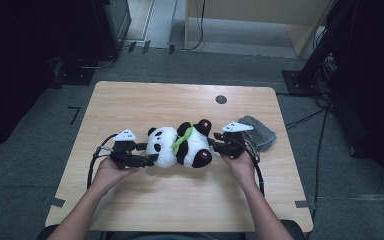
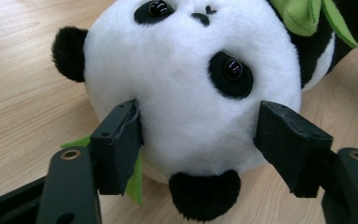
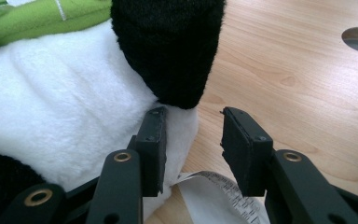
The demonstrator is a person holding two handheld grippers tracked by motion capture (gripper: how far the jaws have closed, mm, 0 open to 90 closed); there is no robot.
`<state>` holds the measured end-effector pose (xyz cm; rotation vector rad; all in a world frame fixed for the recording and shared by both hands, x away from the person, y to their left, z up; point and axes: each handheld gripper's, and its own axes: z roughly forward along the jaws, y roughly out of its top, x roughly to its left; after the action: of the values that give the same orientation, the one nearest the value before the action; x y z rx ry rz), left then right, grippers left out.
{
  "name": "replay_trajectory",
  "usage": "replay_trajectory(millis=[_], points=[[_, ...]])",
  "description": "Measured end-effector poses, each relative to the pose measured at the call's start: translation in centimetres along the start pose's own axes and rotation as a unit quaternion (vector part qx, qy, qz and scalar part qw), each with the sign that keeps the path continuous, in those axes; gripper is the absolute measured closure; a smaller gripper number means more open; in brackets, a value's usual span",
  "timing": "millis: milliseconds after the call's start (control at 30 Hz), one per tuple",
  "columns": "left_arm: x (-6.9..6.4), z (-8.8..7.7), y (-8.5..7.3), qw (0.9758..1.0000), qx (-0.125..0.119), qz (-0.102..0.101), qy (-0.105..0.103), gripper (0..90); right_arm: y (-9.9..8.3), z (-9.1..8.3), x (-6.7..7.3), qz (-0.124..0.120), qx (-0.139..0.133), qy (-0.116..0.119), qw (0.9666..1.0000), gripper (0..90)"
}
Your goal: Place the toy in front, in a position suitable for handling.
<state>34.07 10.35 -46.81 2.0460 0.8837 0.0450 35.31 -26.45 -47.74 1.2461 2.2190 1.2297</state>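
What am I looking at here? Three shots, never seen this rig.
No robot: a person holds a hand-held two-jaw gripper in each hand. The high view looks down on a wooden table; the other two views come from cameras riding on each gripper. A plush panda lies on its side, with a grey cloth beside it. The left gripper straddles the panda's head, its pads not clearly squeezing. The right gripper is at the panda's bottom end near the white label, jaws open, nothing gripped.
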Motion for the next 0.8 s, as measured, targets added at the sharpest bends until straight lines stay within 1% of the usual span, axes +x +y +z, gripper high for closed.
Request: replay_trajectory(millis=[33,67,100,133,167,200,233,300,333,367,400,500,533,633,667,700,767,800], points=[[0.0,0.0,0.1,1.0,-0.001,-0.001,-0.003,27.8,0.0,0.0,0.0,0.0,0.0,0.0,1.0,61.3],[-0.2,0.0,0.1,1.0,-0.008,0.004,-0.001,25.3,0.0,-0.1,0.0,-0.001,0.001,0.0,1.0,61.3],[-0.2,0.0,0.1,1.0,-0.008,0.004,-0.001,22.9,0.0,-0.1,0.0,-0.001,0.001,0.0,1.0,61.3],[-0.5,0.0,0.3,0.9997,-0.014,0.017,0.011,20.6,0.0,-0.1,0.0,0.002,0.002,0.001,1.0,61.3],[-0.5,0.0,0.3,0.9997,-0.014,0.017,0.011,17.4,0.0,-0.1,0.0,0.003,0.002,0.001,1.0,61.3],[-0.8,0.3,0.4,0.9995,-0.017,0.022,0.012,15.1,0.0,-0.1,0.0,0.002,0.003,0.001,1.0,61.3],[-0.9,0.6,0.4,0.9996,-0.015,0.023,0.01,13.1,0.0,-0.1,0.0,0.001,0.003,0.001,1.0,61.3],[-1.0,1.3,0.3,0.9995,-0.004,0.026,0.016,9.0,0.0,-0.1,0.0,0.002,0.003,0.001,1.0,61.3],[-1.0,1.6,0.2,0.9994,-0.003,0.027,0.02,6.8,0.0,-0.1,0.0,0.003,0.003,0.002,1.0,61.4],[-0.9,2.0,0.1,0.9995,0.001,0.026,0.019,2.9,0.0,-0.1,0.0,0.003,0.003,0.002,1.0,61.6],[-0.8,2.3,-0.1,0.9995,0.0,0.025,0.019,1.1,0.0,-0.1,0.0,0.003,0.003,0.002,1.0,61.9],[-0.3,2.8,-0.4,0.9997,-0.011,0.019,0.006,0.0,0.0,-0.1,0.1,0.001,0.005,0.004,1.0,63.1],[-0.1,2.8,-0.5,0.9996,-0.017,0.02,0.005,0.0,0.0,-0.1,0.1,-0.001,0.004,0.003,1.0,63.1],[0.2,3.1,-1.0,0.9989,-0.037,0.027,0.003,0.0,-0.1,0.0,0.1,0.006,0.006,0.006,1.0,63.1],[0.2,3.1,-1.0,0.9989,-0.037,0.027,0.003,0.0,-0.1,0.0,0.1,0.006,0.006,0.006,1.0,63.1],[0.1,3.2,-1.3,0.9982,-0.046,0.039,0.006,0.0,-0.1,0.0,0.1,0.008,0.008,0.009,0.9999,63.2],[0.1,3.3,-1.3,0.998,-0.047,0.042,0.008,0.0,-0.1,0.0,0.1,0.008,0.01,0.011,0.9999,62.8],[0.2,3.3,-1.3,0.9979,-0.048,0.042,0.009,0.0,-0.1,0.0,0.1,0.009,0.011,0.01,0.9999,61.2]])
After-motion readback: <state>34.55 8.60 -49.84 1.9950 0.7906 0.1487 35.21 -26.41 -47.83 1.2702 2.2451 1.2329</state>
